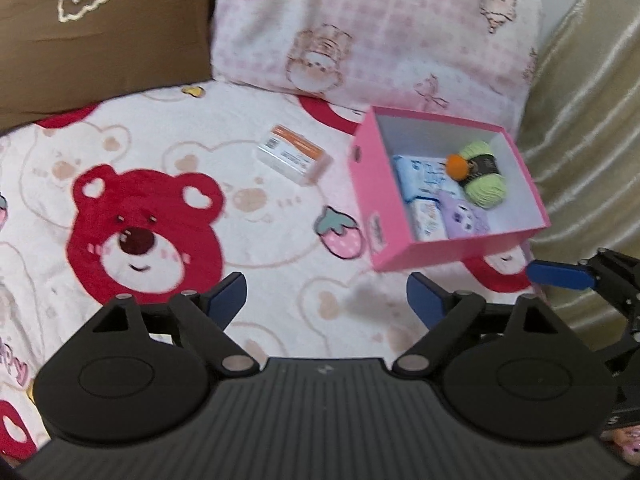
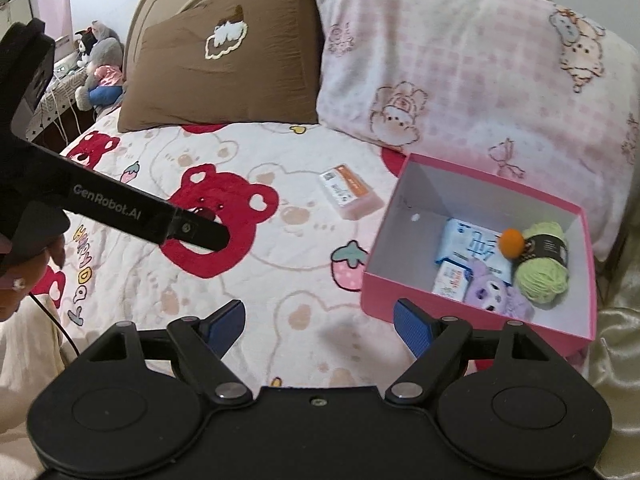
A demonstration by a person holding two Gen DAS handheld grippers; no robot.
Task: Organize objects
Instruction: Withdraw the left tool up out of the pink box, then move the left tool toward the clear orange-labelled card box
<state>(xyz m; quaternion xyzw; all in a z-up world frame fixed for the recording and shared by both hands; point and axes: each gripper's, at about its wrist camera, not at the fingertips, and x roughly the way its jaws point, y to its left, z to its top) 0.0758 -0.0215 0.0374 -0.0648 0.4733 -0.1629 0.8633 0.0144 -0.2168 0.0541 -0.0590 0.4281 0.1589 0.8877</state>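
Plainly, the one thing not yet boxed is the small clear case (image 1: 295,153) with an orange label, lying flat on the bed blanket (image 1: 256,240) at mid-frame, just left of the pink box (image 1: 374,216). It looks light, rigid and probably slick, so pinching across its short sides seems safest. The left gripper (image 1: 326,298) and right gripper (image 2: 319,326) are both released and empty.

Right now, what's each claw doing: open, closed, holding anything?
Left claw: open, nothing between its fingers.
Right claw: open, nothing between its fingers.
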